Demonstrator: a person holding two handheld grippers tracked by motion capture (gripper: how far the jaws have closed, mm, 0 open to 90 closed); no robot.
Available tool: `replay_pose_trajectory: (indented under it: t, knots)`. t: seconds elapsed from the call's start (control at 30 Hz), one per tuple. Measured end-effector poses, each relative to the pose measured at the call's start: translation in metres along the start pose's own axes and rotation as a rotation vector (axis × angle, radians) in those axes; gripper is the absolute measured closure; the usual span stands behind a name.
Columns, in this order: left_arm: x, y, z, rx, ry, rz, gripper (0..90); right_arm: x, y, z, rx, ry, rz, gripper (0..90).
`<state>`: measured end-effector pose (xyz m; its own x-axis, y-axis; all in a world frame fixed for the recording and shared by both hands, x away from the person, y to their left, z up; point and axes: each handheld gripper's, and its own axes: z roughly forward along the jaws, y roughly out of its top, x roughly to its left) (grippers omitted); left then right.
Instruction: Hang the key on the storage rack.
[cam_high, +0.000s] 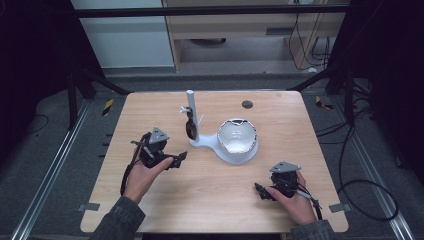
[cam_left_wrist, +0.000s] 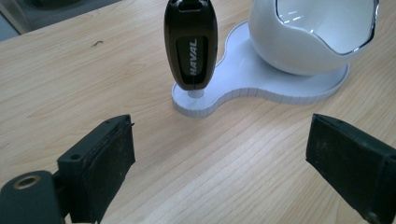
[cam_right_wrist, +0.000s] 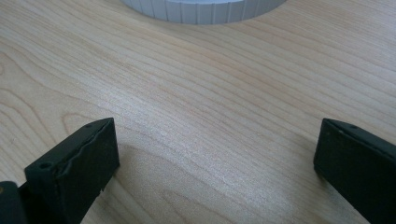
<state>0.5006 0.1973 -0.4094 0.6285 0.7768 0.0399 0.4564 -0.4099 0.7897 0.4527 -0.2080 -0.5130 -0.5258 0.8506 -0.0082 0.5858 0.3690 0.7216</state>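
A black car key fob (cam_left_wrist: 191, 44) marked HAVAL hangs from a white post (cam_high: 191, 111) on a white stand (cam_high: 205, 143). On that stand's wider end sits a white egg-shaped bowl (cam_high: 236, 138) with a chrome rim (cam_left_wrist: 327, 32). My left gripper (cam_high: 181, 157) is open, low over the table, its jaws pointing at the key fob (cam_high: 190, 128) a short way off. My right gripper (cam_high: 259, 189) is open near the front right of the table, with nothing between its jaws, pointing toward the stand's base (cam_right_wrist: 205, 10).
The wooden table (cam_high: 165, 200) has a small dark round disc (cam_high: 247, 104) near its back edge. Cables lie on the floor to the right (cam_high: 360, 190). A black frame surrounds the table.
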Motion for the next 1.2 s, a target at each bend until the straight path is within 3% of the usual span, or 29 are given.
replay_pose_trajectory:
  t: [0.5, 1.1, 1.2]
  knots:
    - [0.007, -0.030, -0.013, 0.088, 0.045, 0.070, 5.1, 0.000, 0.000, 0.000, 0.000, 0.000, 0.001, 0.5]
    - [0.029, -0.081, -0.002, 0.192, 0.097, 0.018, 5.7, 0.001, 0.000, 0.000, -0.001, 0.001, 0.002, 0.4]
    - [0.035, -0.088, -0.003, 0.182, 0.135, 0.005, 7.1, 0.001, 0.000, 0.000, -0.001, 0.001, 0.002, 0.5]
